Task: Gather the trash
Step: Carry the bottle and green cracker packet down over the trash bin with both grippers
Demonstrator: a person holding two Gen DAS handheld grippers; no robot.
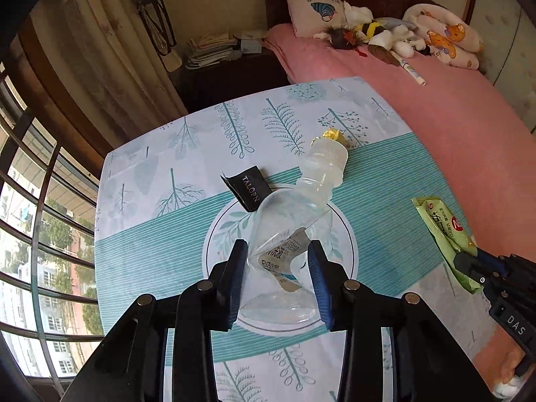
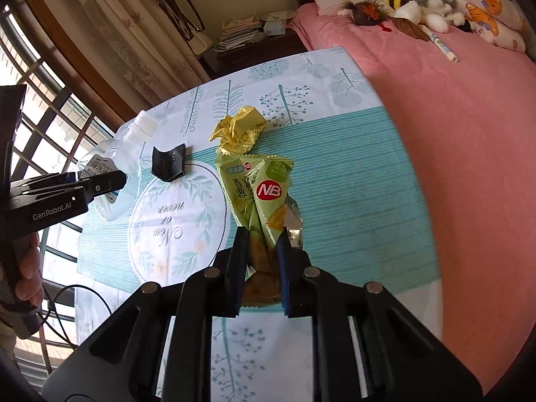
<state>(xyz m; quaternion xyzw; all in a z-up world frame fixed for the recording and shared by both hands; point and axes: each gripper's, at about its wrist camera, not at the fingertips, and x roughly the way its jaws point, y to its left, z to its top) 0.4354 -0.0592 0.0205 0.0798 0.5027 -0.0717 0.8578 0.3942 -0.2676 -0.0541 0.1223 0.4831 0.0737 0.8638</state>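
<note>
Bedside table (image 1: 150, 241), both hand-held grippers angled downward, seemingly raised

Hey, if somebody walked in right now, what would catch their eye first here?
Probably the clear plastic bottle gripped by the left gripper and the green snack bag pinched in the right gripper, both above the leaf-print tablecloth. Behind it, stuffed toys sit on the pink bed.

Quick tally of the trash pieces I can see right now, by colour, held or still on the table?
Clear: 1, plastic bottle, in the left gripper
Green: 1, snack wrapper, in the right gripper
Yellow: 1, crumpled wrapper, on the tablecloth
Black: 1, folded card, on the tablecloth
Total: 4
</note>
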